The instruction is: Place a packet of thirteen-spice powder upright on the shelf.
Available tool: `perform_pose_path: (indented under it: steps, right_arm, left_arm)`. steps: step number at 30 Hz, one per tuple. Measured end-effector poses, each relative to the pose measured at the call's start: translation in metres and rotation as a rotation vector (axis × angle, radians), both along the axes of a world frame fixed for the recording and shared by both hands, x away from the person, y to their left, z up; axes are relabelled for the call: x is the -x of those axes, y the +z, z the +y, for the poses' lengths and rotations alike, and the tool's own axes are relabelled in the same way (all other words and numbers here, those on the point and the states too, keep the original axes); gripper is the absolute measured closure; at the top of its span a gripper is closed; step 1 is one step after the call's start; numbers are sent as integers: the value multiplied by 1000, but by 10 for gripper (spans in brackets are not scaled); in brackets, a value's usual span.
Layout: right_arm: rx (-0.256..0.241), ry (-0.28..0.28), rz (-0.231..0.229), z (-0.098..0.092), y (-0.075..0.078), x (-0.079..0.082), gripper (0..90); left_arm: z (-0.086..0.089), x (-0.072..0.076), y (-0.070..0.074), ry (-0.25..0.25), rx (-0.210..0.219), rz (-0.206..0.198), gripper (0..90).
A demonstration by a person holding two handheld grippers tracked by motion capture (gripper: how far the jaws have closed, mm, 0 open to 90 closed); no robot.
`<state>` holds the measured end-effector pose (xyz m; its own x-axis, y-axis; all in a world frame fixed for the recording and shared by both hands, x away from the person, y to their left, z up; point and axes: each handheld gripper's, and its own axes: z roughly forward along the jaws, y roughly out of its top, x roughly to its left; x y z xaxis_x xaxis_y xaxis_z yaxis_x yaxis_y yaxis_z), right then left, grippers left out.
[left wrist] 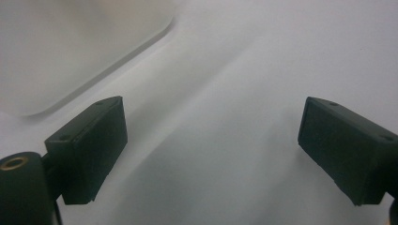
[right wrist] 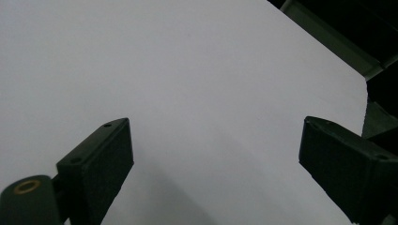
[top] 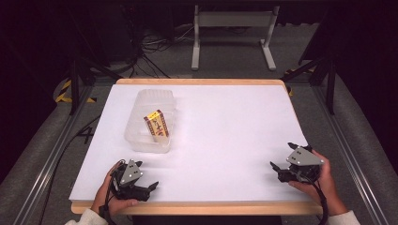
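Note:
A clear plastic tub (top: 149,121) stands on the left half of the white table (top: 230,131). Inside it a small yellow, brown and white box (top: 157,123) leans tilted. My left gripper (top: 146,174) rests near the front left edge, just in front of the tub, held by a hand. Its jaws stand open and hold nothing (left wrist: 213,145), with a corner of the tub (left wrist: 65,51) beyond them at upper left. My right gripper (top: 283,155) sits near the front right corner, also hand-held. It stands open over bare tabletop (right wrist: 216,164).
The table's right edge (right wrist: 361,79) runs close to my right gripper. Beyond the far edge, a white metal frame (top: 232,33) and loose cables (top: 155,47) are on the floor. Dark stand legs (top: 77,79) flank the table.

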<state>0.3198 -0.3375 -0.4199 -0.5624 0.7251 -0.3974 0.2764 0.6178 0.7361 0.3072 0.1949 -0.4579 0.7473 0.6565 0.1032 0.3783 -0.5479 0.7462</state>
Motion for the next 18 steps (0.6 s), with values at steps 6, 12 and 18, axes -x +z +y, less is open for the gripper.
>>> perform_pose_path:
  steps: [6,12,18]
  right_arm:
    - [-33,-6,8,-8,-7,6,105]
    - [-71,-43,29,-19,-11,12,105]
    - [-100,-73,39,-26,-14,20,103]
  left_arm:
    - [0,0,0,-1,-1,-3,91]
    - [0,0,1,2,1,-8,91]
    - [1,0,1,18,9,-14,87]
